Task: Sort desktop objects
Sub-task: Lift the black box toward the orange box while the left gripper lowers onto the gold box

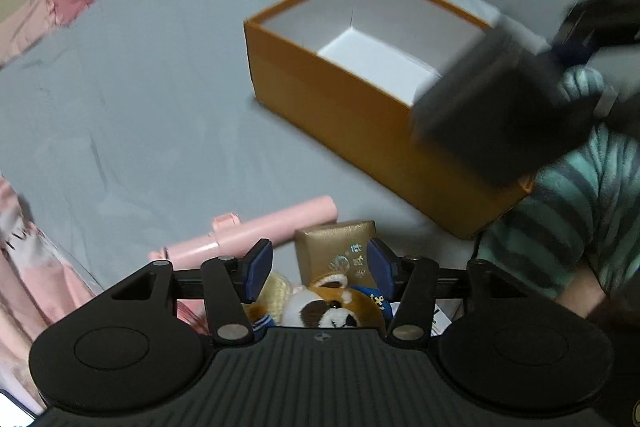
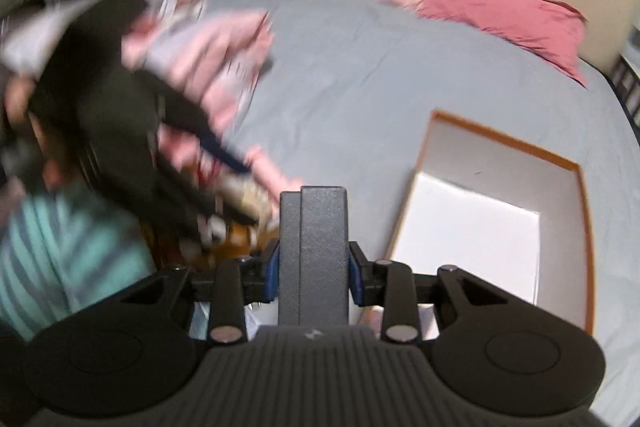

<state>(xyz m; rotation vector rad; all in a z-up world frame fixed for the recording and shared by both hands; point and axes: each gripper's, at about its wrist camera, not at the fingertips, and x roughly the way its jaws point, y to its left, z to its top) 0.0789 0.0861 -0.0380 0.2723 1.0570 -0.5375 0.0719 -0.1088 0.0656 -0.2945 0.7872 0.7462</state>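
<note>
In the left wrist view, the left tongs (image 1: 318, 269) are held low over the bed (image 1: 160, 99), spread wide and gripping nothing. Between and below their fingers lie a plush toy (image 1: 320, 303) and a gold box (image 1: 340, 247) whose print cannot be read; a pink tube (image 1: 256, 231) lies just beside. The orange box (image 1: 352, 107) stands open beyond.

In the right wrist view, the right tongs (image 2: 312, 269) are pinched on a dark grey case (image 2: 314, 251), held upright near the orange box (image 2: 500, 195).
</note>
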